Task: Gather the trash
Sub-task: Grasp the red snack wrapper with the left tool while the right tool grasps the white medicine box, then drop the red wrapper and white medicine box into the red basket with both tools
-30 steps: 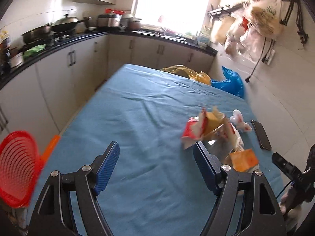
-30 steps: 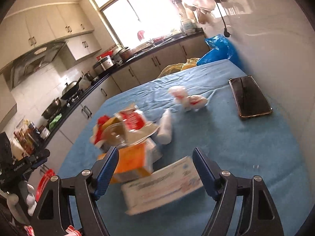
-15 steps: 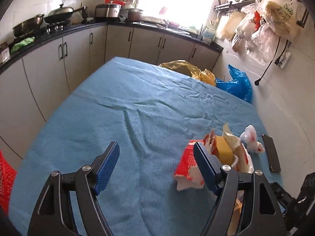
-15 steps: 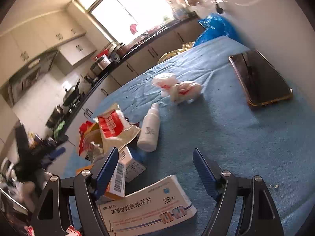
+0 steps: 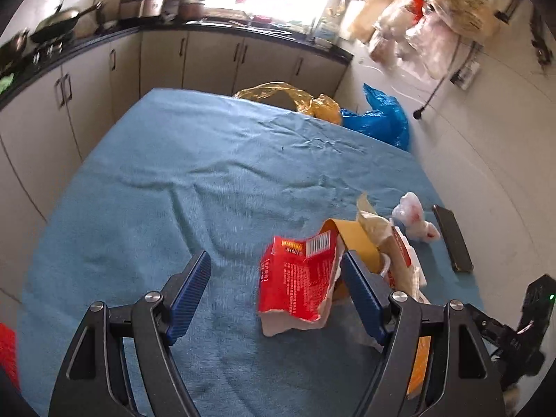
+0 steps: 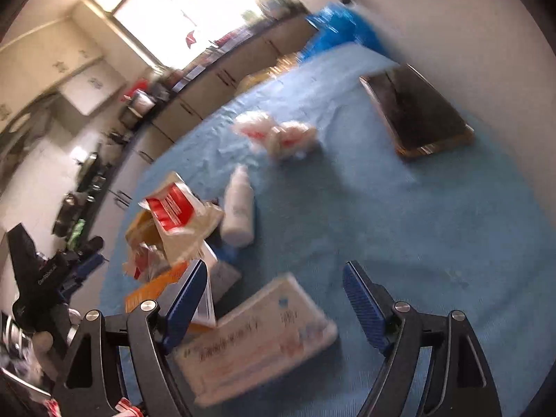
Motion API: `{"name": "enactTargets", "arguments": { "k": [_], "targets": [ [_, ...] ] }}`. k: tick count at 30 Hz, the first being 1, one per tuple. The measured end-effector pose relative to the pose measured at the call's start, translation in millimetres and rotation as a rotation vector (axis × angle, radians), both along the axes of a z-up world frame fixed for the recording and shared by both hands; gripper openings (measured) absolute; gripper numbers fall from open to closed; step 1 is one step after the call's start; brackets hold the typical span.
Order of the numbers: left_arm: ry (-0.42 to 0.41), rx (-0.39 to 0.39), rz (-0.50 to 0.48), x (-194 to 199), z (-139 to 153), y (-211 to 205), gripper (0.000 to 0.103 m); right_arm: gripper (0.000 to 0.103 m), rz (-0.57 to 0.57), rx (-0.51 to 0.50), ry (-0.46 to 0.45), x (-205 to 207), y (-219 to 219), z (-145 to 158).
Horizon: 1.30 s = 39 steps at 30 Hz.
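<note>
Here, both grippers hover over a blue tablecloth [image 5: 180, 187] with jaws apart and nothing clamped. The left gripper [image 5: 276, 293] has a torn red snack wrapper [image 5: 295, 281] standing between its fingers, close against the right-hand finger and well clear of the other. Behind the wrapper lies the rest of the litter heap: a yellow-brown packet [image 5: 358, 239] and a crumpled white-and-red tissue wad [image 5: 415, 217]. The right gripper [image 6: 274, 300] has a flat white medicine carton [image 6: 257, 340] lying slantwise between and beneath its fingers, with its near left corner under the left finger. A white plastic bottle [image 6: 238, 208] lies on its side farther ahead, beside a red-and-white sachet [image 6: 173, 205] and an orange box [image 6: 153, 286].

Risks, as judged from this arrangement:
- The wrapper is light and upright, so a closing finger is likely to push it over rather than pinch it, because only one finger is near it.
- The carton is broad and lies flat, so fingers closing across its width may skid over the top, or snag and bunch the cloth.
- A dark smartphone [image 6: 417, 111] rests on the cloth near the wall, close to the tissue wad. A sweep through the heap could drag it along as trash.
- The right view is motion-blurred, so the finger-to-carton gap cannot be read precisely.
</note>
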<state>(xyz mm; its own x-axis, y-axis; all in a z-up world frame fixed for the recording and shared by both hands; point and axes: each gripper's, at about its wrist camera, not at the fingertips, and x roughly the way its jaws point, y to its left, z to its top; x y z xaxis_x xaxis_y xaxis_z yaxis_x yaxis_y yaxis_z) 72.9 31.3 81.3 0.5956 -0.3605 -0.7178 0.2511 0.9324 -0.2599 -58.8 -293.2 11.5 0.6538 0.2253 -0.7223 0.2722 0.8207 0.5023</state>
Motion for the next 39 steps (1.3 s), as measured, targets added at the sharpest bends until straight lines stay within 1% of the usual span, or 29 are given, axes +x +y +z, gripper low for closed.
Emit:
{"name": "enactTargets", "arguments": {
  "k": [1, 3, 5, 8, 10, 11, 13, 15, 16, 17, 18, 20, 22, 24, 26, 28, 31, 32, 33, 34, 36, 37, 39],
  "targets": [
    [-0.001, 0.009, -0.006, 0, 5, 2, 0.076, 0.084, -0.014, -0.016, 0.042, -5, -1, 5],
    [0.009, 0.000, -0.008, 1, 11, 7, 0.076, 0.085, -0.033, -0.039, 0.120, -14, 2, 14],
    [0.040, -0.023, -0.016, 2, 17, 17, 0.076, 0.085, -0.021, -0.037, 0.202, -18, 11, 20],
    [0.100, -0.032, -0.005, 4, 19, 33, 0.076, 0.087, 0.007, -0.018, 0.282, -17, 28, 22],
    [0.150, -0.054, -0.007, 5, 19, 43, 0.076, 0.087, 0.013, -0.001, 0.314, -13, 40, 21],
    [0.170, -0.062, -0.009, 6, 18, 47, 0.076, 0.087, 0.009, -0.020, 0.333, -10, 45, 22],
    [0.208, -0.051, 0.002, 10, 15, 53, 0.076, 0.087, 0.002, -0.067, 0.343, -8, 53, 21],
    [0.223, -0.047, -0.014, 16, 9, 53, 0.076, 0.088, -0.003, -0.121, 0.371, -2, 59, 19],
    [0.246, -0.019, -0.022, 22, 3, 49, 0.076, 0.088, -0.015, -0.133, 0.391, 3, 61, 16],
    [0.263, 0.002, -0.037, 27, -4, 43, 0.076, 0.088, -0.021, -0.114, 0.393, 6, 62, 13],
    [0.269, 0.006, -0.056, 31, -9, 38, 0.076, 0.088, -0.033, -0.100, 0.400, 8, 61, 9],
    [0.300, 0.045, -0.072, 42, -25, 24, 0.076, 0.088, -0.060, -0.092, 0.421, 11, 61, 4],
    [0.332, 0.054, -0.094, 51, -40, 12, 0.076, 0.088, -0.074, -0.084, 0.434, 14, 61, -1],
    [0.362, 0.077, -0.093, 55, -53, 2, 0.076, 0.088, -0.077, -0.091, 0.452, 17, 60, -5],
    [0.376, 0.087, -0.104, 56, -60, -6, 0.076, 0.088, -0.077, -0.097, 0.476, 20, 58, -8],
    [0.359, 0.130, -0.101, 55, -60, -14, 0.076, 0.088, -0.075, -0.103, 0.499, 24, 55, -12],
    [0.353, 0.194, -0.092, 54, -60, -26, 0.076, 0.089, -0.081, -0.110, 0.536, 27, 53, -20],
    [0.345, 0.229, -0.084, 53, -60, -29, 0.064, 0.087, -0.083, -0.120, 0.536, 27, 52, -19],
    [0.335, 0.255, -0.079, 52, -58, -32, 0.038, 0.082, -0.077, -0.134, 0.546, 28, 53, -18],
    [0.346, 0.231, -0.086, 51, -55, -33, 0.033, 0.076, -0.065, -0.132, 0.546, 30, 53, -17],
    [0.384, 0.168, -0.058, 51, -51, -29, 0.023, 0.068, -0.042, -0.094, 0.531, 28, 50, -14],
    [0.391, 0.140, -0.036, 51, -48, -24, 0.021, 0.063, -0.035, -0.088, 0.528, 25, 49, -11],
    [0.408, 0.092, 0.022, 47, -41, -12, 0.017, 0.061, -0.015, -0.089, 0.508, 22, 42, -1]
  ]
}}
